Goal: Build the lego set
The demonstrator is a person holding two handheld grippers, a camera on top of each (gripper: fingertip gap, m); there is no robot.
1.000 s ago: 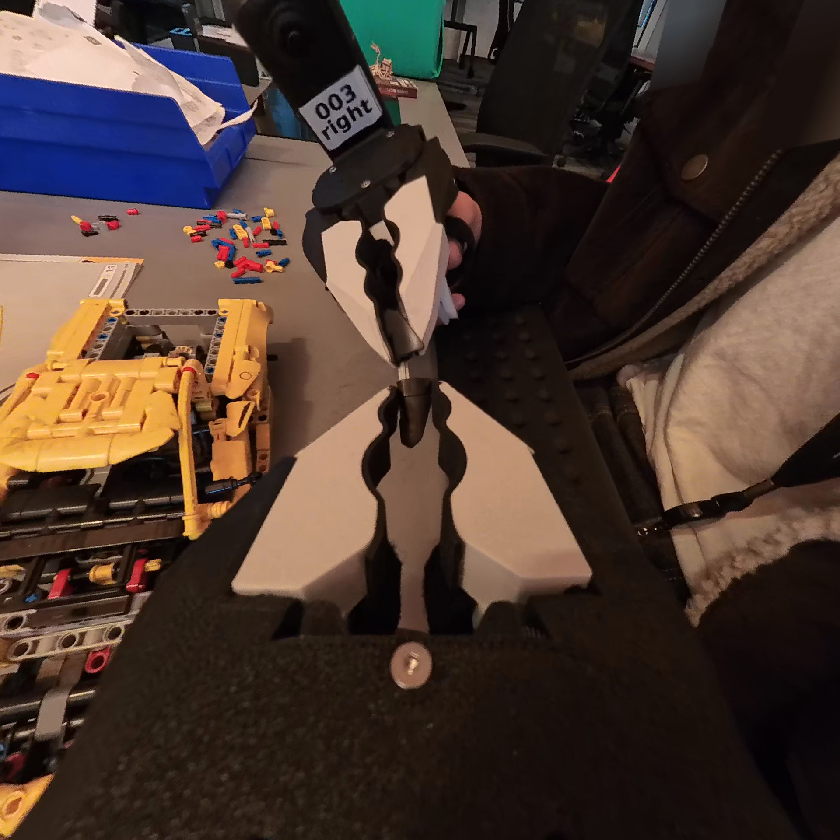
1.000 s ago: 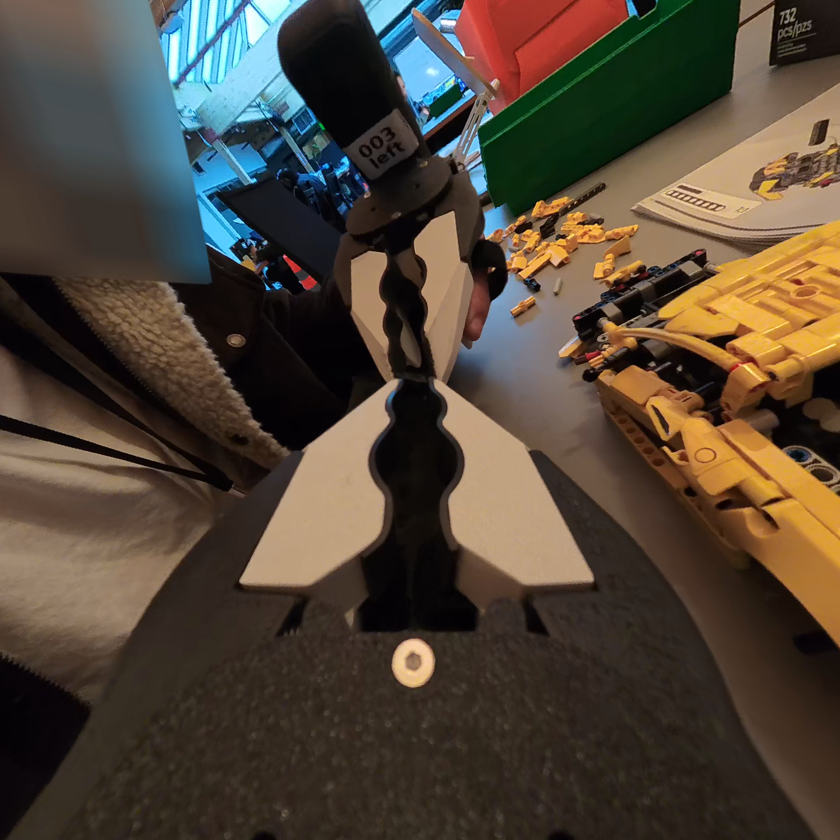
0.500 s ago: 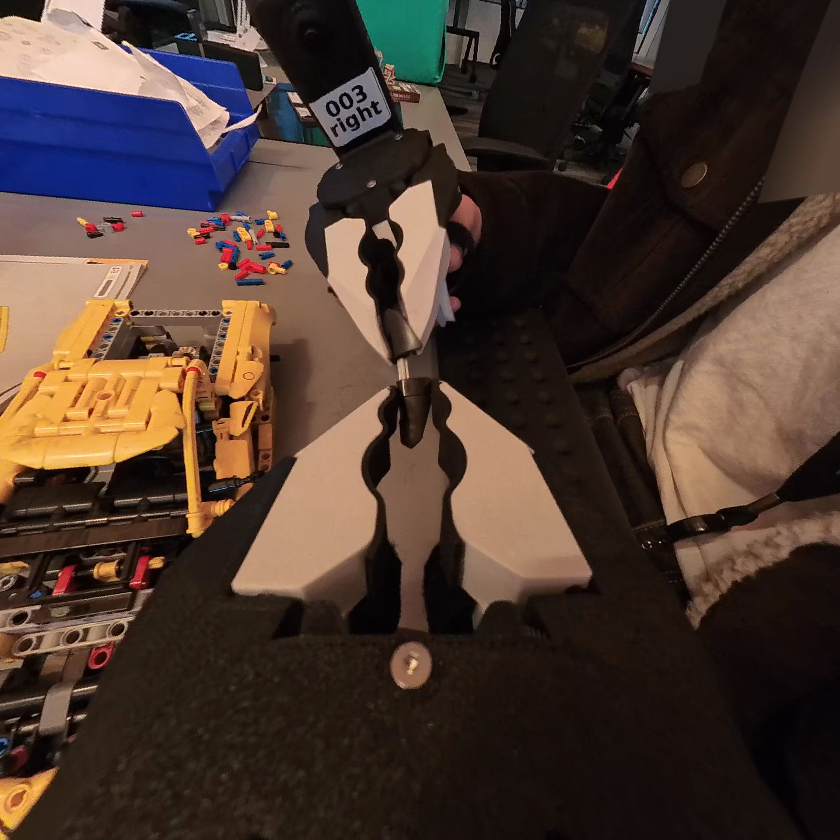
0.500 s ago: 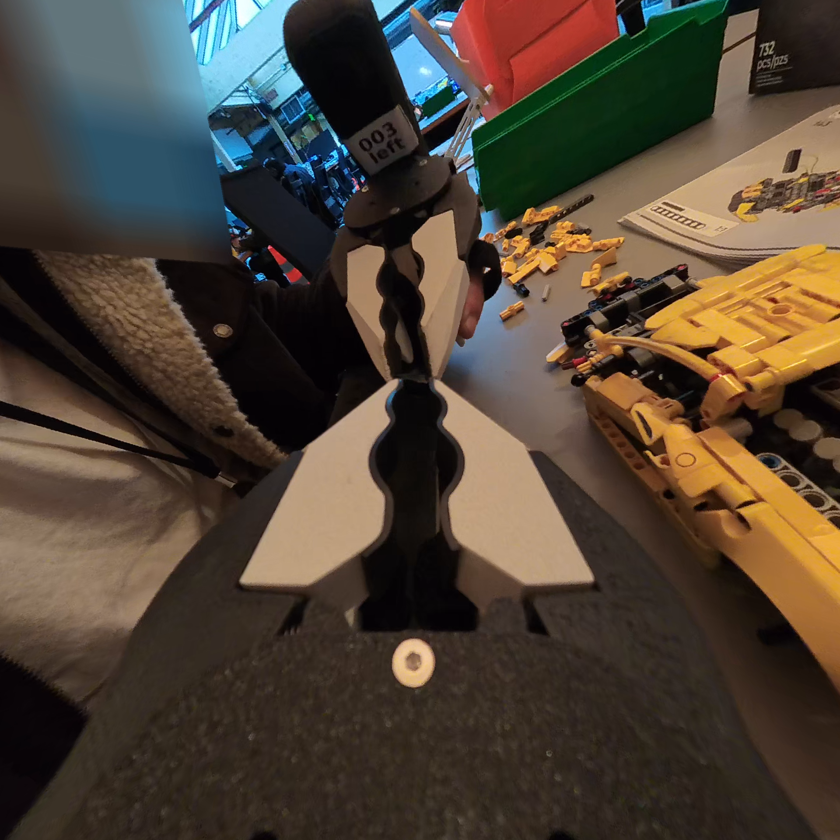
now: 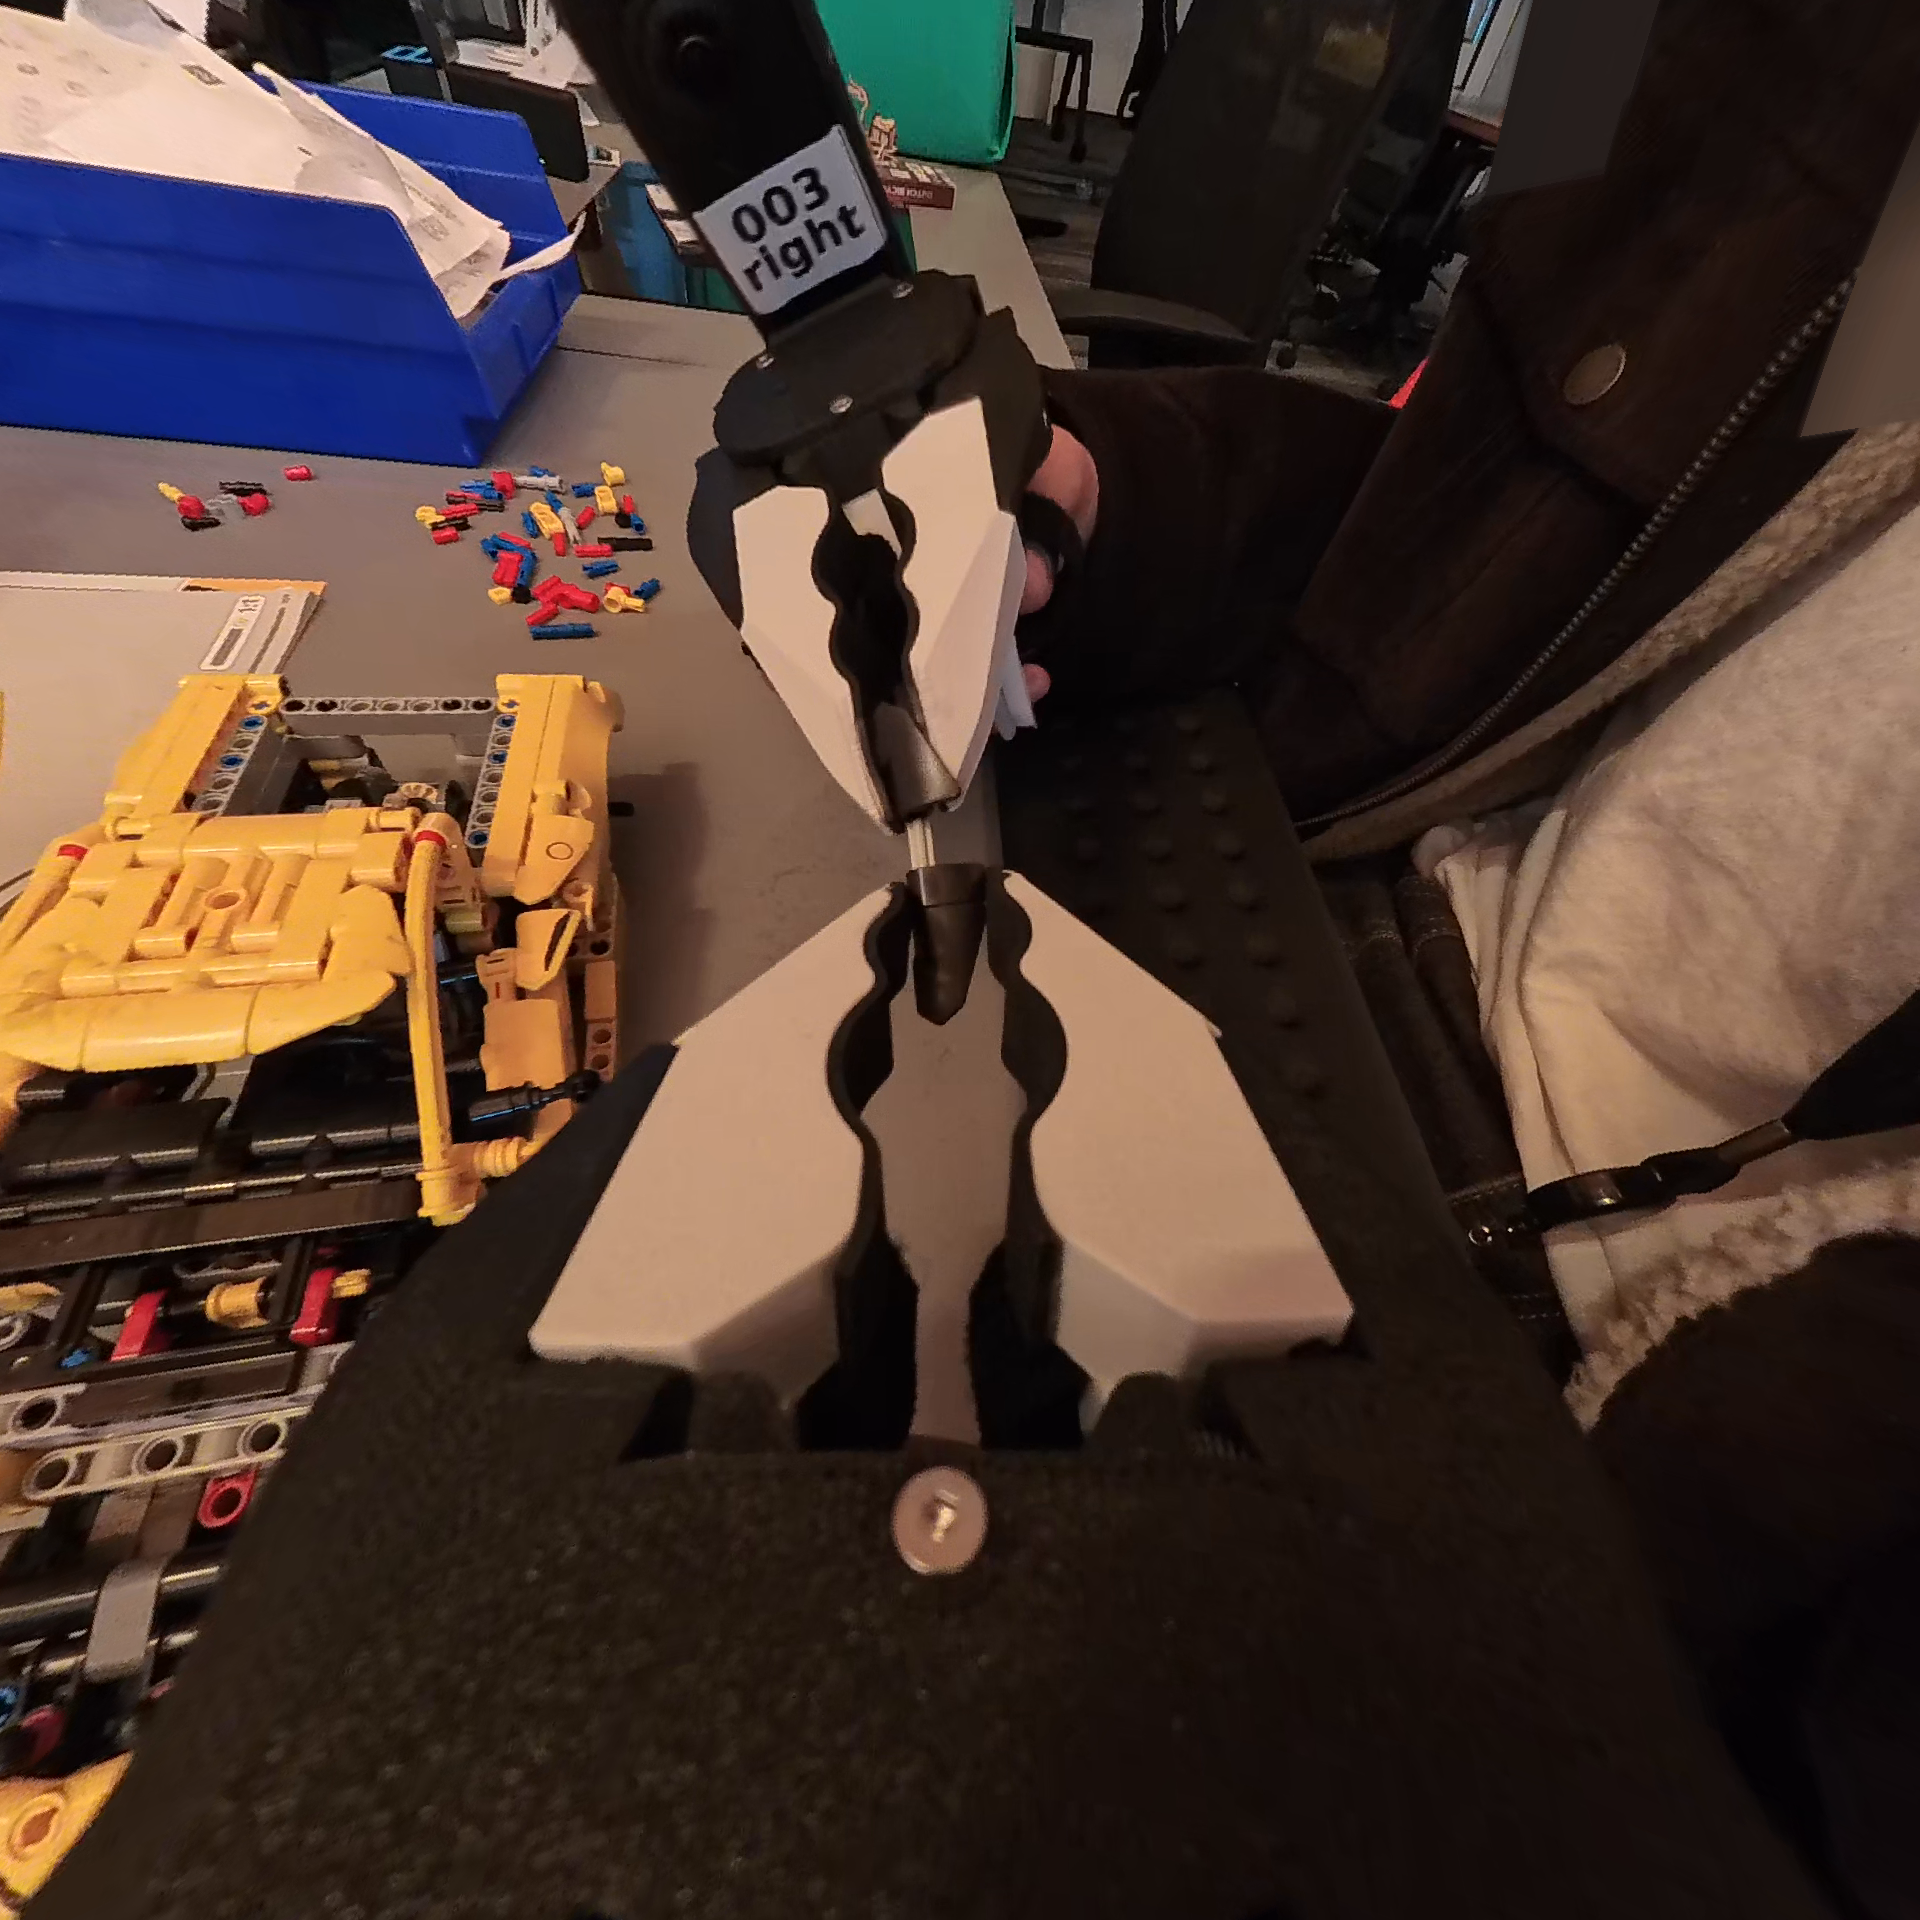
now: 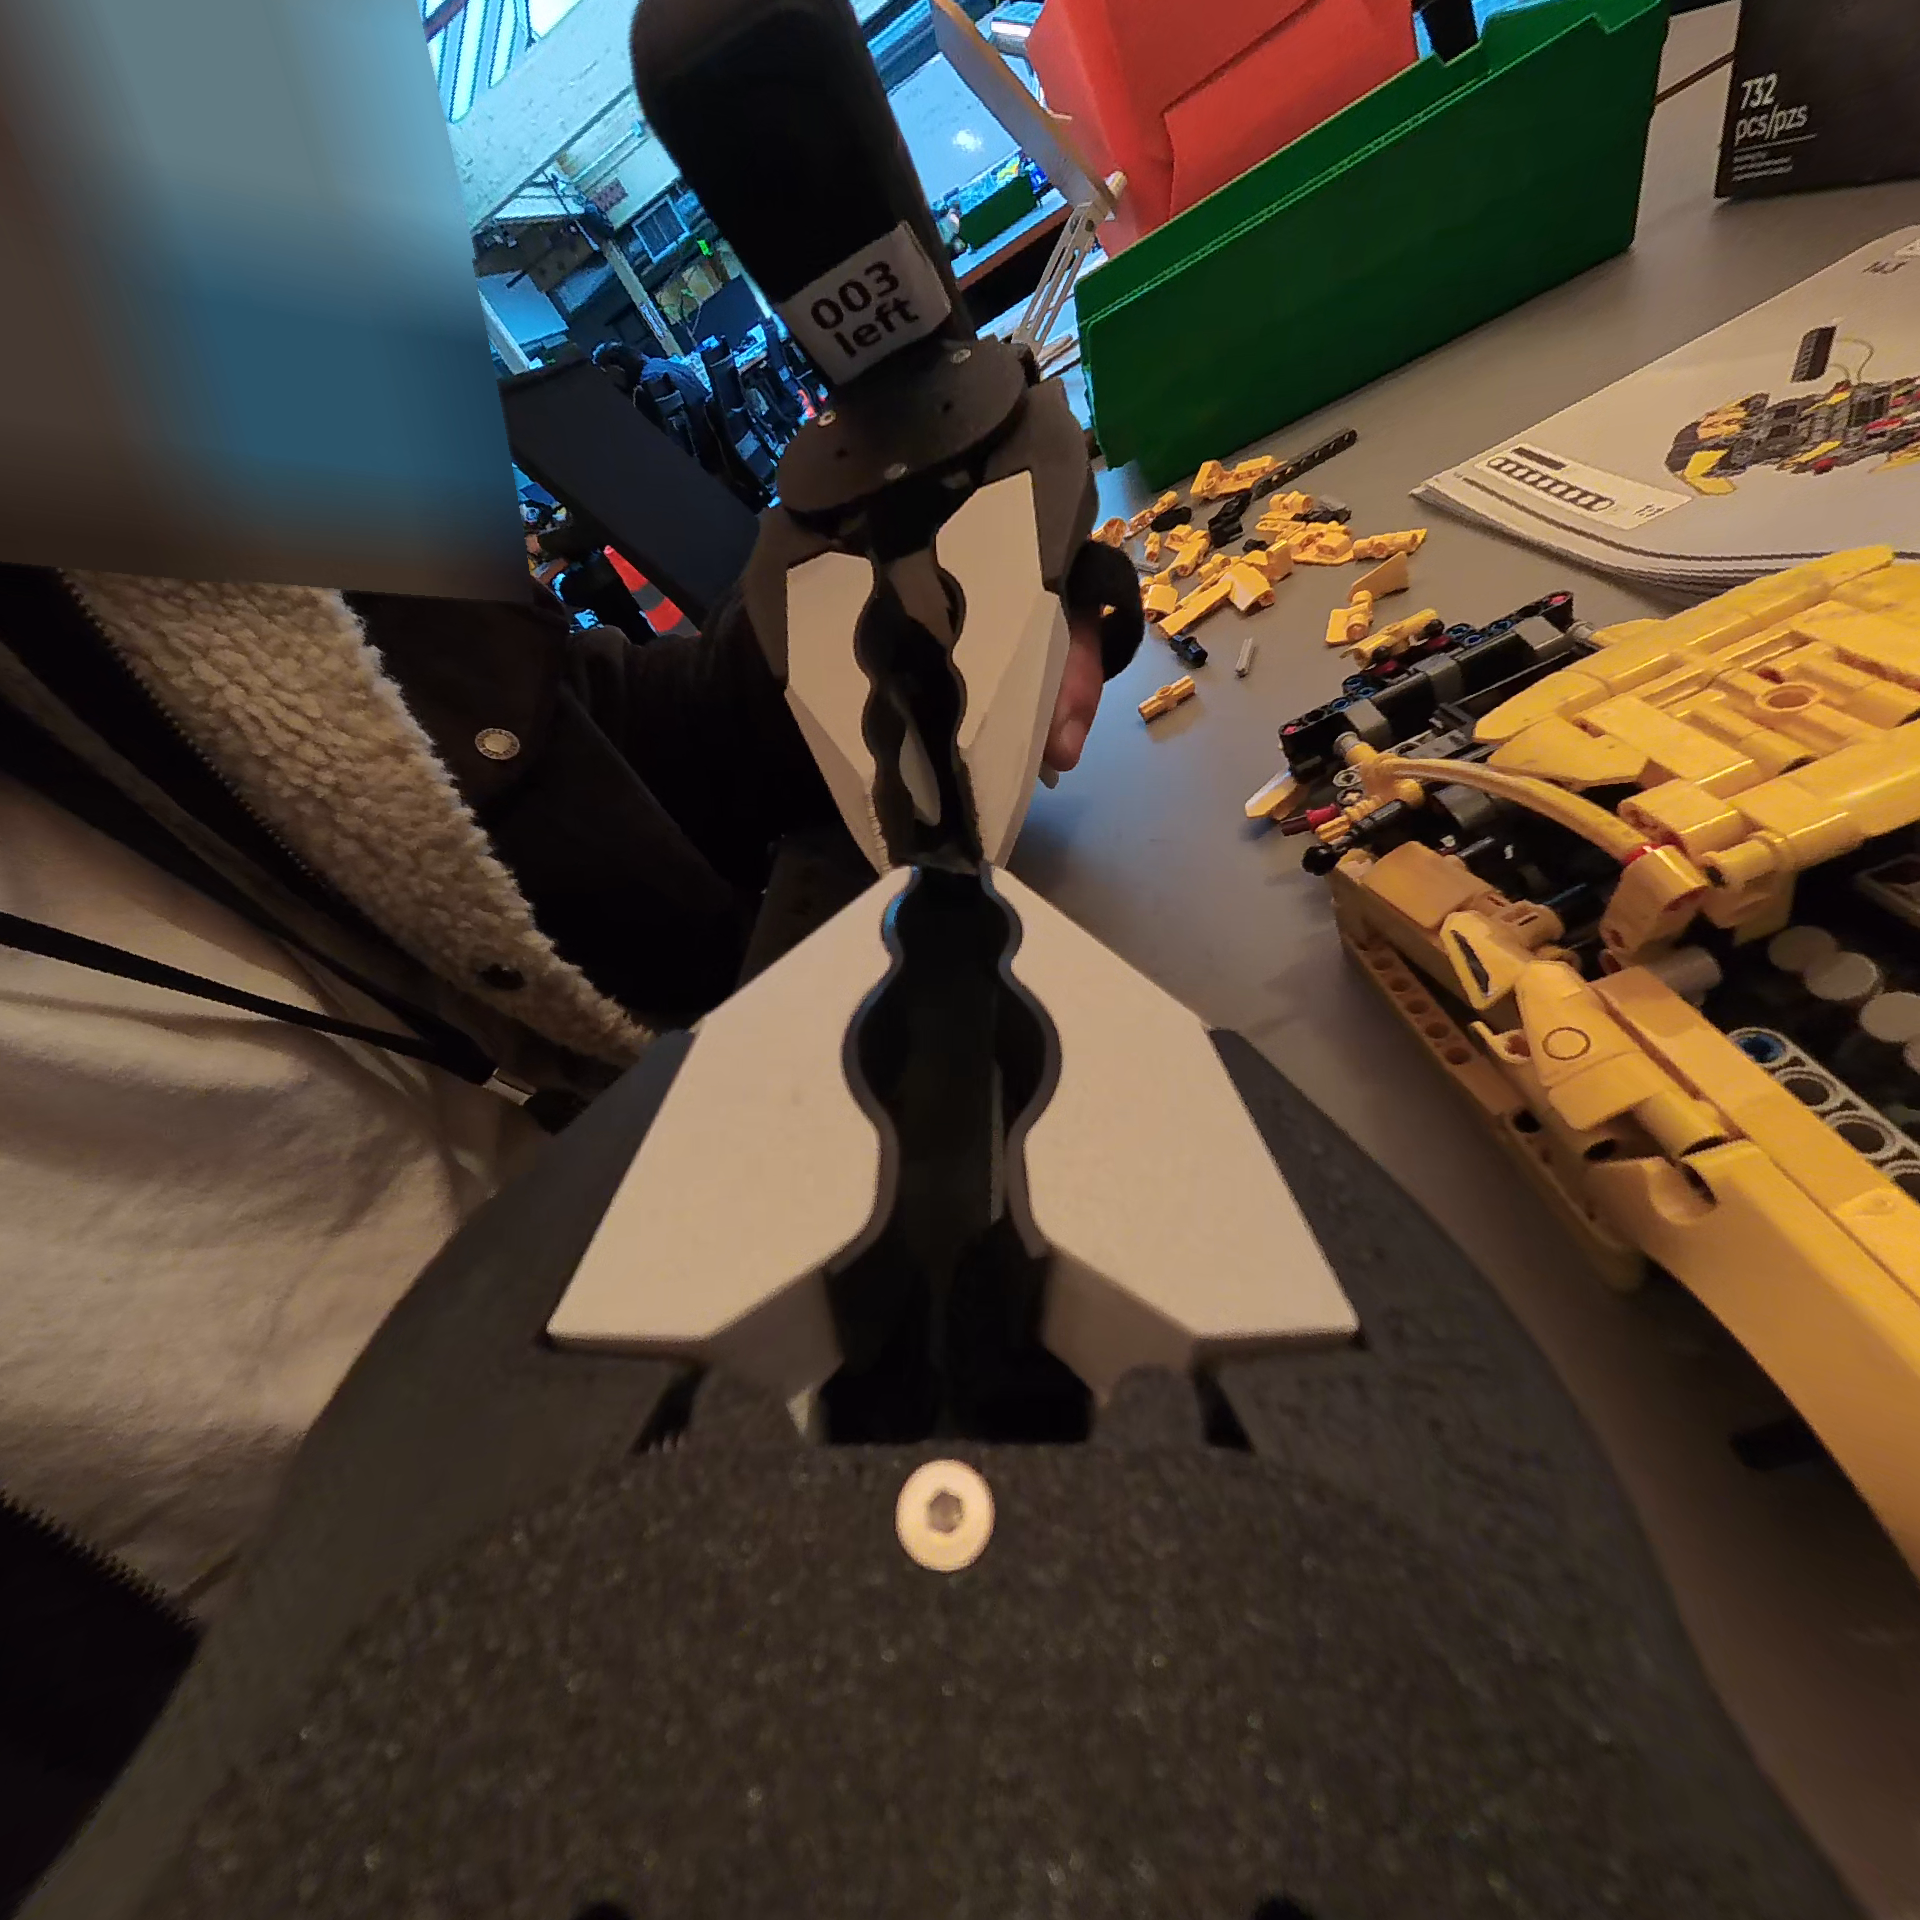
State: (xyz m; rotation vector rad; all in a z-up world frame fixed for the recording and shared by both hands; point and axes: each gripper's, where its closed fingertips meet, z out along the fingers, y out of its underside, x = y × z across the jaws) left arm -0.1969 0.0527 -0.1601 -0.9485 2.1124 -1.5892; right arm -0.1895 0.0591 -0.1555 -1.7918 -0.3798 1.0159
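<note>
Dim warm indoor light; strong wide-angle bending around the yellow model [image 5: 291, 914]; bright daylit background beyond it, foreground soft.

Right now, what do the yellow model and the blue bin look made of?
Yellow lego vehicle: hard moulded plastic, glossy, judging by the highlights and crisp pin holes. Blue bin: apparently rigid plastic with a smooth, even sheen; its thick rim suggests moulding.
</note>
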